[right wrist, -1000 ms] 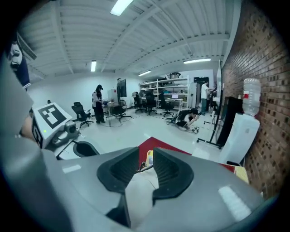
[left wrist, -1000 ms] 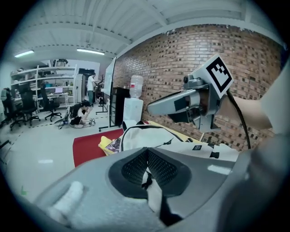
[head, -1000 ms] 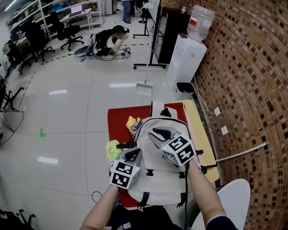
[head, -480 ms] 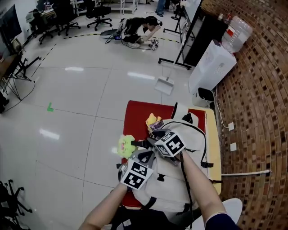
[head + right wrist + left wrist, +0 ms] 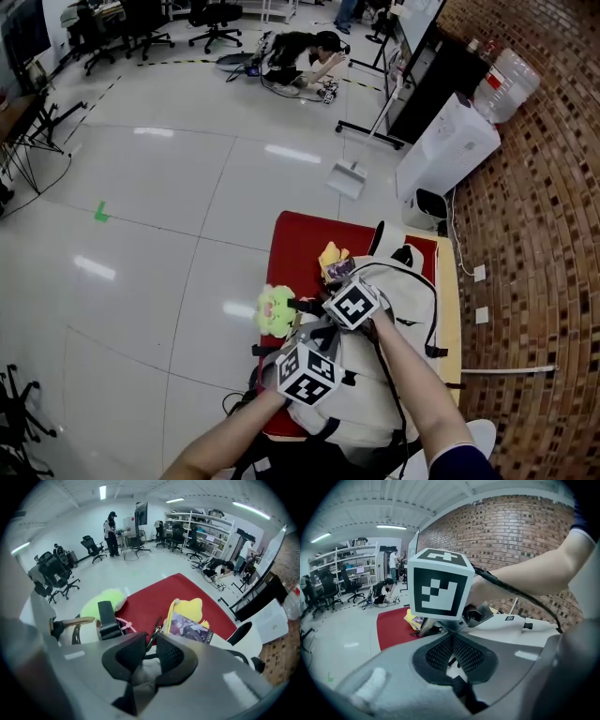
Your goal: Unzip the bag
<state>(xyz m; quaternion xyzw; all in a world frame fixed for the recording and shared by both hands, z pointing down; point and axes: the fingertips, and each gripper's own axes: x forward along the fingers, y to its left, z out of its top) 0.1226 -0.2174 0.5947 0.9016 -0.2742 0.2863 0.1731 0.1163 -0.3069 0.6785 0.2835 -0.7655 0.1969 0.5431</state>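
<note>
A cream backpack (image 5: 405,289) lies on a red-covered table (image 5: 298,234). My right gripper (image 5: 319,307) is at the bag's left side, beside a green plush (image 5: 274,309). Its jaws (image 5: 151,637) are closing, with the dark zipper pull (image 5: 153,628) in the narrow gap between the pads. My left gripper (image 5: 317,339) sits just below it. It is shut, its tips (image 5: 451,640) down on the pale cloth of the bag (image 5: 520,627). I cannot tell whether any cloth is pinched.
A yellow plush (image 5: 190,607) and a printed card (image 5: 190,627) lie on the red cloth beyond the bag. A black buckle strap (image 5: 108,620) and pink beads (image 5: 125,624) lie by the green plush (image 5: 101,603). A water dispenser (image 5: 445,150) stands by the brick wall (image 5: 544,234).
My right gripper has moved from the top middle of the bag to its left side, close above the left gripper. The left gripper stays shut at the bag's near left.
</note>
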